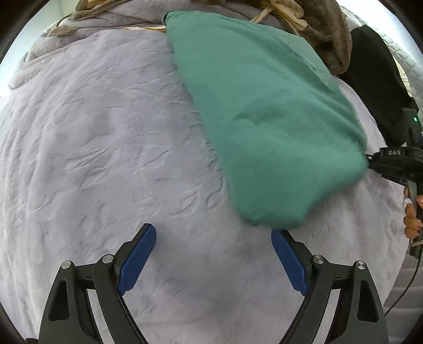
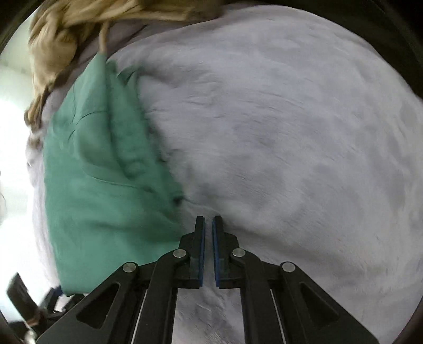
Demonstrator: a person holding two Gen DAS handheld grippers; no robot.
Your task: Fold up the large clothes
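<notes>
Green garment (image 1: 264,113) spread on a pale grey blanket (image 1: 92,145), left tool (image 1: 213,234) with jaws wide apart and nothing between them, just at the garment's near edge, right tool (image 2: 208,221) closed on nothing beside the garment, tan clothes (image 2: 79,23) heaped behind.

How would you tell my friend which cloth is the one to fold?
A pale grey fuzzy blanket covers the whole surface. On it, below the crumpled tan and brown clothes heaped at the far edge, lies the green cloth. It is the only green thing there, smooth and plain beside those rumpled ones.
</notes>
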